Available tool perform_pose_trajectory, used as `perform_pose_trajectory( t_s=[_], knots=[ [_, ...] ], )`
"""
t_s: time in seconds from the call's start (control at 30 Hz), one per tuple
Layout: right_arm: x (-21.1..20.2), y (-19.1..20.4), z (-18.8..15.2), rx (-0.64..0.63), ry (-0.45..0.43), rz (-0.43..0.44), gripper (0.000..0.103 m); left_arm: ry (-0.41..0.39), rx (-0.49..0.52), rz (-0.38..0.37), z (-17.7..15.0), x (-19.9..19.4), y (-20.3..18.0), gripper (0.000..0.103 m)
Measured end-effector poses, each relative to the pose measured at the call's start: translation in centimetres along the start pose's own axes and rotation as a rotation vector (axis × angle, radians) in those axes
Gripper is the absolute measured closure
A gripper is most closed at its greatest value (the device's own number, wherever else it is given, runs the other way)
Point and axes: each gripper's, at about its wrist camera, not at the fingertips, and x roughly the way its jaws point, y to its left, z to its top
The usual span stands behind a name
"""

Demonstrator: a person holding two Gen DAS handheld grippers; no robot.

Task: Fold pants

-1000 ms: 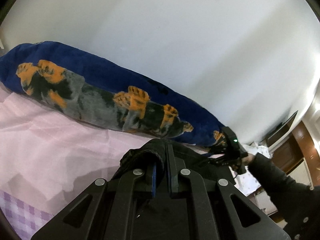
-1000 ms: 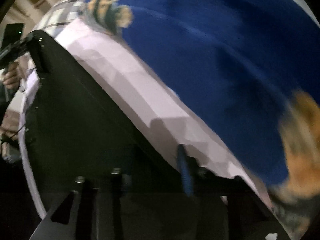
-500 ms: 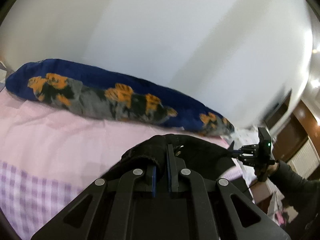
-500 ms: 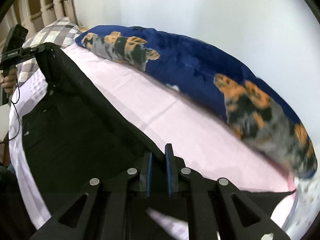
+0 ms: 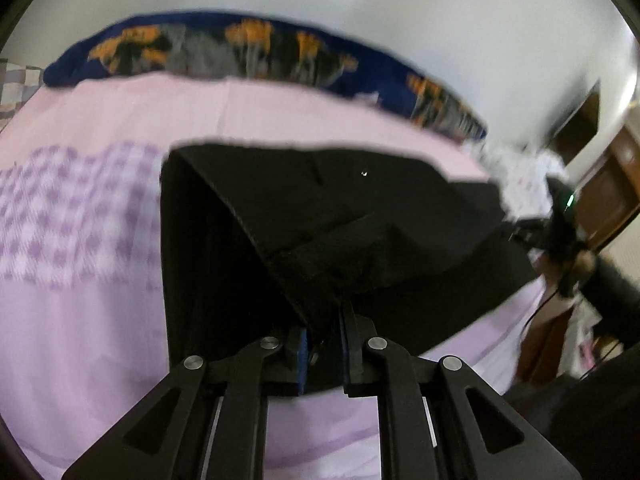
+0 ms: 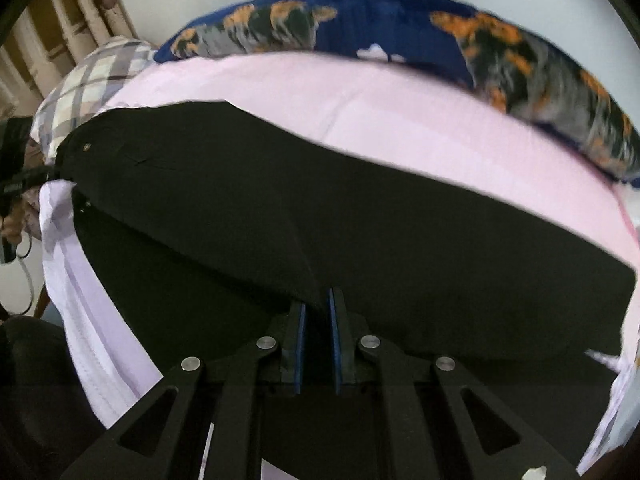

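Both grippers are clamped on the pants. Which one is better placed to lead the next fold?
Neither clearly. The left gripper and right gripper each pinch an edge of the black pants, lifting a layer over the pink sheet. Probably they should move together to lay it flat.

Pants (image 6: pixel 360 208) on bedsheet (image 6: pixel 400 120), blanket (image 6: pixel 400 28) behind, pillow (image 6: pixel 92 80) left

Black left tool (image 5: pixel 323 350), right tool (image 6: pixel 317 344): blue pads, silver screws.

One pants (image 5: pixel 360 216) — one blanket (image 5: pixel 248 52) — two grippers (image 5: pixel 324 344)
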Motion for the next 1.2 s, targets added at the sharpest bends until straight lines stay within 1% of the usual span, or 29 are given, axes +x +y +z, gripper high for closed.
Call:
perform_pose_trajectory(
  t_s=[0.07, 0.13, 0.2, 0.23, 0.27, 0.3, 0.33, 0.37, 0.4, 0.47, 0.5, 0.53, 0.57, 0.6, 0.63, 0.67, 0.73, 0.87, 0.97, 1.13, 1.17, 1.2],
  knots=[
    [0.9, 0.3, -0.5, -0.003, 0.018, -0.024, 0.094, 0.023, 0.044, 0.045, -1.0, 0.6, -0.7, 0.090],
    [1.4, 0.7, -0.8, -0.006, 0.020, -0.052, 0.093, 0.018, 0.063, 0.070, -1.3, 0.6, -1.1, 0.089],
    [1.6, 1.1, -0.9, 0.005, 0.017, -0.081, 0.089, 0.015, 0.078, 0.111, -1.3, 0.4, -1.6, 0.085],
    [1.5, 1.3, -0.9, 0.011, 0.016, -0.094, 0.085, 0.019, 0.080, 0.121, -1.3, 0.3, -1.7, 0.084],
    [1.2, 1.5, -1.0, 0.022, 0.011, -0.102, 0.074, 0.026, 0.082, 0.141, -1.3, 0.3, -1.9, 0.079],
    [0.7, 1.8, -1.1, 0.029, -0.008, -0.106, 0.070, 0.030, 0.081, 0.166, -1.5, 0.0, -2.2, 0.074],
    [0.1, 2.0, -1.4, 0.034, -0.027, -0.112, 0.066, 0.032, 0.077, 0.174, -1.2, -0.1, -2.1, 0.071],
    [-0.4, 2.2, -1.7, 0.043, -0.046, -0.111, 0.062, 0.029, 0.070, 0.183, -1.5, -0.6, -2.2, 0.064],
    [-1.3, 2.3, -2.2, 0.060, -0.073, -0.099, 0.061, 0.021, 0.057, 0.191, -1.8, -1.2, -2.3, 0.056],
    [-2.7, 2.3, -3.1, 0.104, -0.111, -0.092, 0.058, -0.004, 0.008, 0.202, -2.5, -2.6, -2.1, 0.048],
    [-3.3, 2.2, -3.5, 0.132, -0.128, -0.078, 0.058, -0.013, -0.022, 0.201, -2.6, -3.0, -1.7, 0.046],
    [-3.9, 2.1, -4.1, 0.172, -0.148, -0.047, 0.058, -0.021, -0.062, 0.196, -2.8, -3.5, -1.5, 0.046],
    [-4.3, 2.1, -4.6, 0.214, -0.165, -0.019, 0.058, -0.027, -0.134, 0.174, -3.2, -4.1, -0.9, 0.046],
    [-4.5, 2.0, -5.0, 0.253, -0.175, 0.006, 0.058, -0.032, -0.184, 0.147, -3.5, -4.4, -0.6, 0.046],
    [-4.5, 1.9, -5.3, 0.285, -0.181, 0.030, 0.058, -0.037, -0.243, 0.112, -3.8, -4.6, -0.3, 0.046],
    [-4.5, 1.8, -5.6, 0.323, -0.188, 0.061, 0.057, -0.037, -0.324, 0.057, -4.4, -4.6, 0.1, 0.046],
    [-4.0, 1.6, -6.4, 0.408, -0.196, 0.125, 0.057, -0.043, -0.405, -0.007, -4.8, -4.3, 0.2, 0.046],
    [-2.8, 1.4, -7.2, 0.543, -0.202, 0.212, 0.056, -0.083, -0.538, -0.114, -5.2, -2.9, 0.1, 0.046],
    [-2.0, 0.8, -8.1, 0.630, -0.208, 0.256, 0.056, -0.105, -0.614, -0.150, -5.1, -2.0, 0.7, 0.046],
    [-0.9, 0.2, -8.5, 0.735, -0.233, 0.315, 0.056, -0.124, -0.689, -0.153, -4.8, -0.5, 1.5, 0.047],
    [-0.7, 0.2, -8.5, 0.743, -0.236, 0.317, 0.056, -0.142, -0.699, -0.158, -4.8, -0.5, 1.5, 0.049],
    [-0.4, 0.2, -8.5, 0.751, -0.237, 0.319, 0.056, -0.169, -0.695, -0.153, -4.8, -0.6, 1.5, 0.061]
  ],
)
